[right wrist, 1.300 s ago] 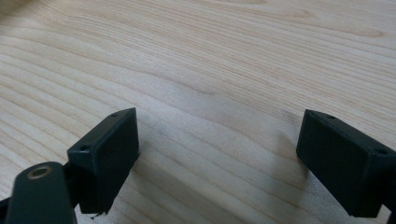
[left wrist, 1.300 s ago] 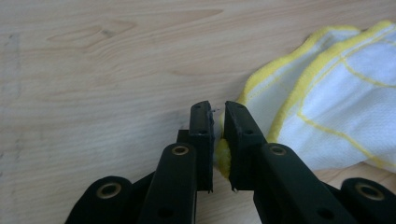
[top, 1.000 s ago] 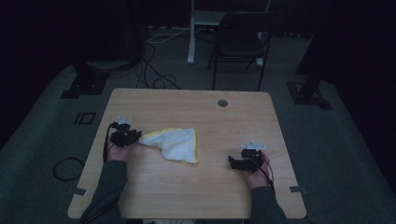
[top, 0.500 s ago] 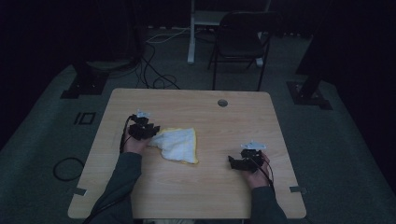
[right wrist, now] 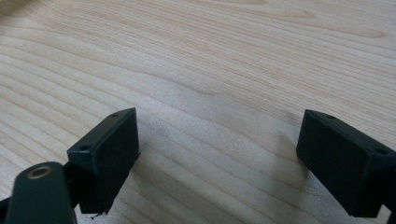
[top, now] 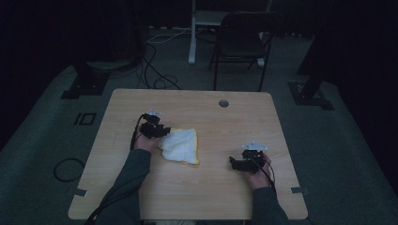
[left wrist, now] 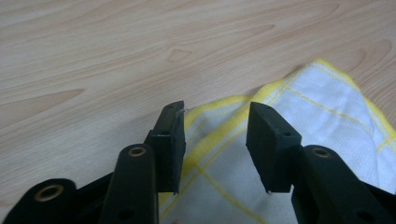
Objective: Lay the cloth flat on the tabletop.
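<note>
High view: folded white terry cloth with yellow grid stripes and yellow hem (top: pixel 180 146) lay left of centre on pale wood-grain surface (top: pixel 225 126), already doubled into rough square, edges uneven. Left hand-held gripper (top: pixel 158 131) sat at cloth's left edge; in left gripper view (left wrist: pixel 215 140) jaws stood part open over yellow hem, just been opening, cloth under them but not pinched. Fold judged released; tidying or another fold probably left. Right hand-held gripper (top: pixel 237 163) rested well apart on bare wood, jaws wide, nothing between. Cloth soft, nubbly; black jaws blocky, matte (right wrist: pixel 219 154).
</note>
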`<action>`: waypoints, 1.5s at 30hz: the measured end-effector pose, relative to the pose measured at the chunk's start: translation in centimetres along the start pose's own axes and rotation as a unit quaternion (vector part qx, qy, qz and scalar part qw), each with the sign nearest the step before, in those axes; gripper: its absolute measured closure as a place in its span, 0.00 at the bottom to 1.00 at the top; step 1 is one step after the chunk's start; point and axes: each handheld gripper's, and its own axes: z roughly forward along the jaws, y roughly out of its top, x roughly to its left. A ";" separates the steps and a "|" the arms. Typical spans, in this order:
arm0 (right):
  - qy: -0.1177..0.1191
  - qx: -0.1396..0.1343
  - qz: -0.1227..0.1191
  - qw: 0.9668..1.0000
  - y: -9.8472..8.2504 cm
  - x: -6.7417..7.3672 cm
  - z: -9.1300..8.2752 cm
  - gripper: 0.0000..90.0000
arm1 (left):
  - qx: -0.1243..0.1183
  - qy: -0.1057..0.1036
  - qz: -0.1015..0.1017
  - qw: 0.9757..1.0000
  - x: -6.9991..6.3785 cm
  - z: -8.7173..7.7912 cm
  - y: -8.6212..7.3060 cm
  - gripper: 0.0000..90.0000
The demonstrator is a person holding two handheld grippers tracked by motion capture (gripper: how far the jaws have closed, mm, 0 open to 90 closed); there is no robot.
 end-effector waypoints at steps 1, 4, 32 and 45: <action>0.000 0.000 0.000 1.000 0.0 0.0 0.0 0.14 | 0.008 -0.002 -0.002 1.000 -0.2 0.4 0.0 0.63; 0.000 0.000 0.000 1.000 0.0 0.0 0.0 0.14 | 0.022 -0.001 0.000 1.000 0.0 0.8 -0.1 0.62; 0.000 0.000 0.000 1.000 0.0 0.0 0.0 0.14 | -0.009 -0.012 0.035 0.999 -2.4 -2.8 -1.1 1.00; 0.000 0.000 -0.001 1.000 0.0 0.0 0.0 0.14 | -0.049 -0.035 0.044 0.997 -4.7 -5.7 -3.8 1.00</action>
